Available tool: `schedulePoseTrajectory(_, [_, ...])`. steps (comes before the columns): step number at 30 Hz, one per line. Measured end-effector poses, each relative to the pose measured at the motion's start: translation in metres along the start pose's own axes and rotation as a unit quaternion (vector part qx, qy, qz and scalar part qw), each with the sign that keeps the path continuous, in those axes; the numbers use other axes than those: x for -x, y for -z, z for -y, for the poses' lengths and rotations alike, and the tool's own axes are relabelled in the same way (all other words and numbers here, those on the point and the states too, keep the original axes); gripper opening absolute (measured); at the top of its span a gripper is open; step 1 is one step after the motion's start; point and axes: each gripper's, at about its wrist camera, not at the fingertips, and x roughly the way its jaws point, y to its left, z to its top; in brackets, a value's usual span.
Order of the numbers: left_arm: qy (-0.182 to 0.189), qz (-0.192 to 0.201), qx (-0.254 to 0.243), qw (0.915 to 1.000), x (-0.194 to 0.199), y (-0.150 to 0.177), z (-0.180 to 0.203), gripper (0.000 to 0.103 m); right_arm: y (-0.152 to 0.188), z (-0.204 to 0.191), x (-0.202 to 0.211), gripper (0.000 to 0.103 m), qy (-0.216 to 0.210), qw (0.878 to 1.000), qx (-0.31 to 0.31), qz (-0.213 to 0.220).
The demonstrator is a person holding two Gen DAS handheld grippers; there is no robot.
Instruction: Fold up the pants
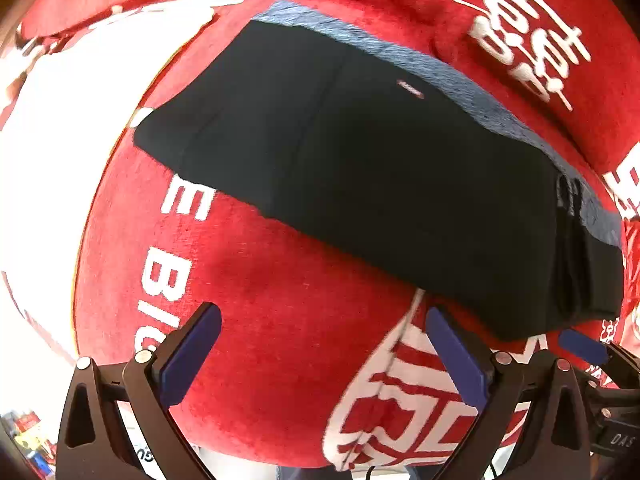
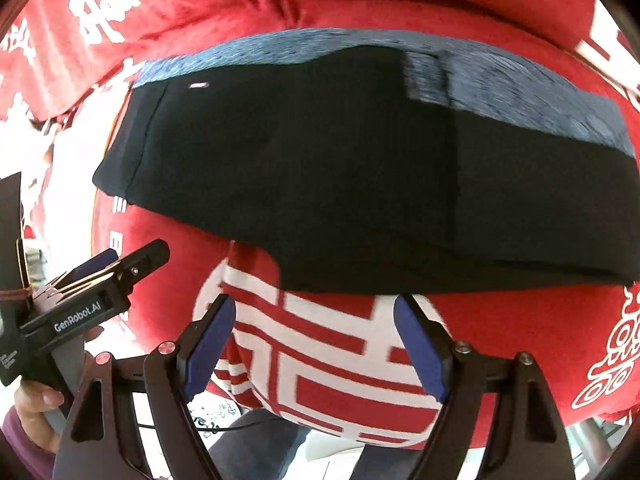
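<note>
Just below the black pants (image 1: 360, 184), in the left wrist view, the left gripper (image 1: 324, 356) hung over the red blanket (image 1: 272, 320) with its jaws wide apart and nothing between them. The pants lay flat on the blanket as a long dark bundle, already folded over on themselves. A grey-blue strip (image 1: 400, 56) peeked out along the far edge of the pants. It looked like another layer of cloth under the black one, but I could not tell for sure. At the right end of the pants the layers were stacked, so the fold seemed to sit there. The left gripper was near the close edge of the pants but not touching, maybe so it could let go and leave the fold alone. A blue pad of the right gripper (image 1: 582, 346) showed just below the right end of the pants.

Below the pants (image 2: 320, 168) again, in the right wrist view, the right gripper (image 2: 316, 344) also had its jaws spread wide and empty. It sat above a big white and red pattern (image 2: 328, 364) on the blanket (image 2: 500, 320), close to the near edge of the pants and apart from it. To the left of the pants, a hand (image 2: 36, 404) held the left gripper (image 2: 104, 264). The pants looked neat and flat, so I think the folding was nearly done or done.
</note>
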Motion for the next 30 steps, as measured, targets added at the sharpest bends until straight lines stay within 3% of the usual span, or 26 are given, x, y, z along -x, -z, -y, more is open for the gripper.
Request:
schedulePoseTrajectory(4, [0.027,-0.016,0.018,0.9993,-0.007,-0.004,-0.020,0.103,-0.005,-0.016,-0.006,0.084,0.000,1.000,0.012,-0.006])
schedulePoseTrajectory(13, [0.088,0.015,0.099,0.9910,0.001,-0.031,-0.076,0.103,-0.010,-0.027,-0.017,0.084,-0.008,0.999,0.020,-0.024])
schedulePoseTrajectory(18, [0.162,0.064,0.134,0.9755,0.015,-0.045,-0.086,0.103,-0.012,-0.030,-0.021,0.084,-0.009,0.999,0.031,-0.029])
schedulePoseTrajectory(23, [0.250,0.087,0.172,0.9488,0.004,-0.048,-0.095,0.103,-0.016,-0.030,-0.026,0.084,-0.014,0.999,0.033,-0.036])
schedulePoseTrajectory(28, [0.284,0.105,0.201,0.9316,-0.010,-0.048,-0.100,0.103,-0.016,-0.030,-0.030,0.084,-0.017,0.998,0.039,-0.039])
schedulePoseTrajectory(30, [0.288,0.110,0.208,0.9284,-0.012,-0.050,-0.099,0.103,-0.017,-0.030,-0.031,0.084,-0.018,0.998,0.041,-0.041])
